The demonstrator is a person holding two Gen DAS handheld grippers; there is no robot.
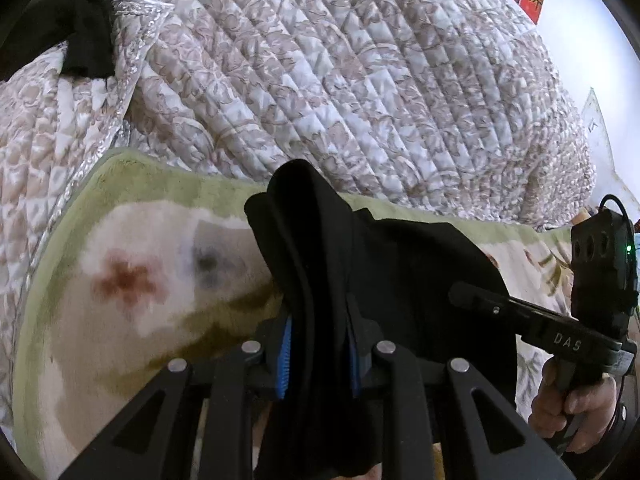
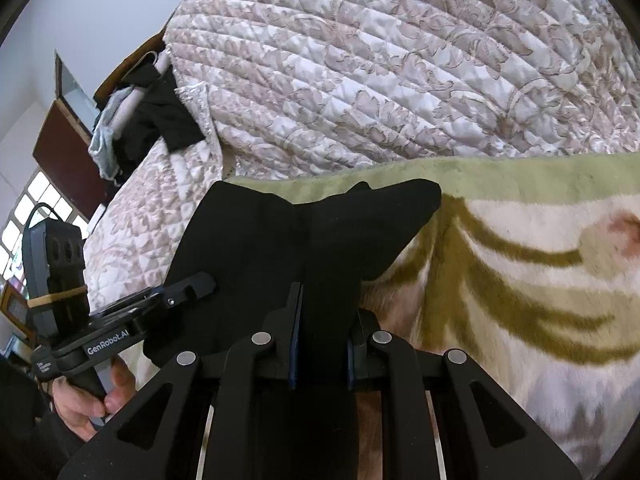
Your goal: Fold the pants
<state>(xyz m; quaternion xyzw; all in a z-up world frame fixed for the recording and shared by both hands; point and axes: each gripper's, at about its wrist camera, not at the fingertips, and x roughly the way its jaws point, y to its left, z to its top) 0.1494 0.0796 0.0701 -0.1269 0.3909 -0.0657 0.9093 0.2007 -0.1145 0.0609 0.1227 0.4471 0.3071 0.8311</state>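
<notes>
Pants (image 1: 320,264) hang pinched between both grippers' fingers (image 1: 285,356), side by side.

Left tongs (image 1: 320,344) and right tongs (image 2: 320,344) both clamp black cloth, hand-held side by side

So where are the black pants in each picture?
Left wrist: the pants hang bottom centre, pinched in the left gripper.
Right wrist: the pants fill the lower centre, pinched in the right gripper.
Shared landmark: the green blanket behind the pants in both.
</notes>
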